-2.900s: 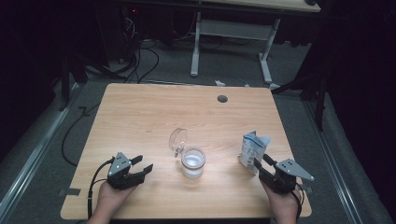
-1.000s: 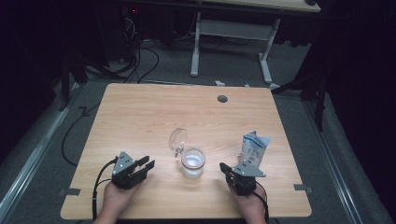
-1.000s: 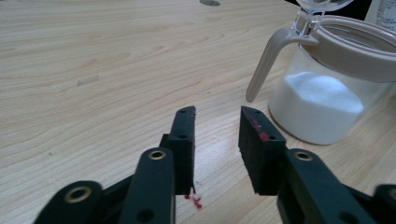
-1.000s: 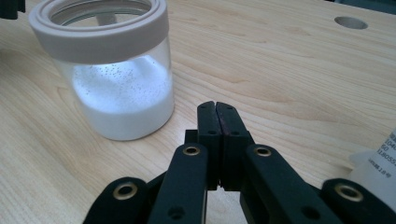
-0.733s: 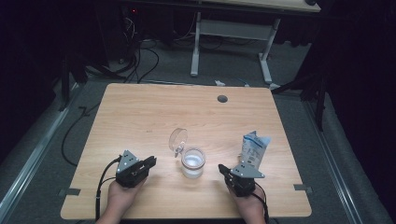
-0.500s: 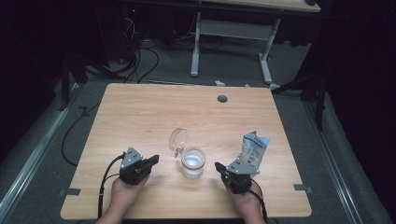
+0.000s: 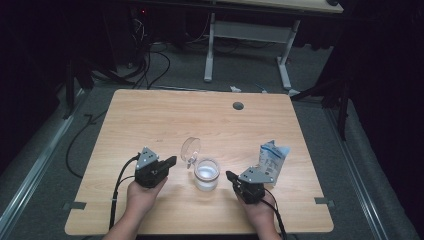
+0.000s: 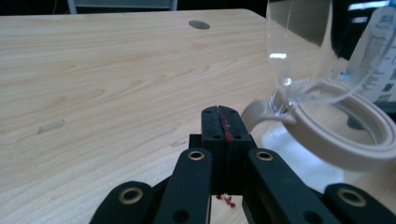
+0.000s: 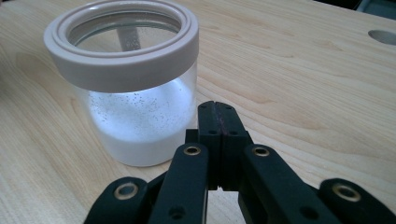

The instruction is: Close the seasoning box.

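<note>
A clear jar (image 7: 206,173) stands near the front middle of the wooden worktop (image 7: 150,115), about a third full of white powder, with a pale ring round its mouth. Its transparent lid (image 7: 190,148) is hinged open and stands upright at the jar's back left. The left claw (image 7: 170,161) sits just left of the jar, clenched on nothing, its tips pointing toward the hinge and close beside it; the jaws have just been closing with nothing between them. The right claw (image 7: 229,175) lies just right of the jar, also clenched and empty, its tips near the glass wall without touching it. Behind the right hand (image 7: 257,210) a white and blue pouch (image 7: 271,158) stands upright, torn open at the top
</note>
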The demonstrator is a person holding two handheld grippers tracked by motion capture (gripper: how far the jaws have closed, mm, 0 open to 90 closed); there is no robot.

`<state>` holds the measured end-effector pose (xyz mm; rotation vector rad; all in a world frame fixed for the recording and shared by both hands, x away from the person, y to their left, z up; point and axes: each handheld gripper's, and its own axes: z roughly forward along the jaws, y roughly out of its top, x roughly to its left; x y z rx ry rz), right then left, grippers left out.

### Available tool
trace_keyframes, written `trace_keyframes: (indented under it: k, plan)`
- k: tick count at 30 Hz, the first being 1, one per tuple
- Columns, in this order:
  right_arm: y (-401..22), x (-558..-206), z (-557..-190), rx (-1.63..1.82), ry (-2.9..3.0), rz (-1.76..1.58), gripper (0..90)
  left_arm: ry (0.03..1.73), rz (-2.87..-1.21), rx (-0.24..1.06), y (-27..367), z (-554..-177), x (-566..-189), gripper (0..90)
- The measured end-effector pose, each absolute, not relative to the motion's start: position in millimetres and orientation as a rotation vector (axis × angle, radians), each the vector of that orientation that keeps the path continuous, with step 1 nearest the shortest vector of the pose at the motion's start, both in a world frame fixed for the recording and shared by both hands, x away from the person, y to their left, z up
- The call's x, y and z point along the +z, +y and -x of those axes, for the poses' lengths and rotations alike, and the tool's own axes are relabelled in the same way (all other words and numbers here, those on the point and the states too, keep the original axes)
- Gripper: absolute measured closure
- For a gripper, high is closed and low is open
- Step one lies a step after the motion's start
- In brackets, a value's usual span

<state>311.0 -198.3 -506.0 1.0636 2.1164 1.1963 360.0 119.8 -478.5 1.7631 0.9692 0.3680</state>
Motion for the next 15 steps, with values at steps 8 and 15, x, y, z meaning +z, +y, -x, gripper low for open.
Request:
trace_keyframes:
  k: [8,15]
  plan:
    - [-193.1,-511.7,-308.8,1.196,2.146,-1.05,90.0,0.953,-1.737,0.362,110.5,-365.8,-470.5,89.9]
    - [-185.4,-511.9,-308.0,1.188,2.153,-1.028,90.0,0.932,-1.715,0.363,107.5,-362.2,-464.6,89.9]
